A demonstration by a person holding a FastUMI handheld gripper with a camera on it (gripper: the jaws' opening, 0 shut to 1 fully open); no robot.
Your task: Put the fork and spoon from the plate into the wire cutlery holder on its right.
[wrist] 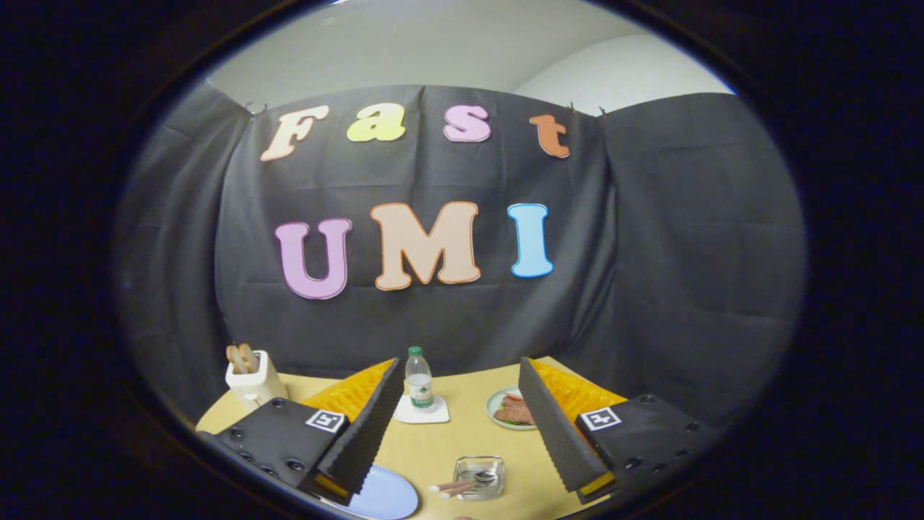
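My gripper point(459, 365) is open and held well above the yellow table, with nothing between its fingers. Far below the fingers stands the square wire cutlery holder point(478, 478). A spoon point(482, 477) lies with its bowl inside the holder. Beside it a second utensil point(451, 490), which I take for the fork, lies the same way. Both pale handle ends poke out over the holder's left rim toward the blue plate point(386, 497). The plate lies just left of the holder, partly hidden under my left finger, and the part I see is bare.
At the table's far left stands a white toaster point(249, 379) with bread slices in it. A water bottle point(418, 377) stands on a white coaster point(421, 413) at the middle back. A small plate of food point(508, 409) sits behind the right finger.
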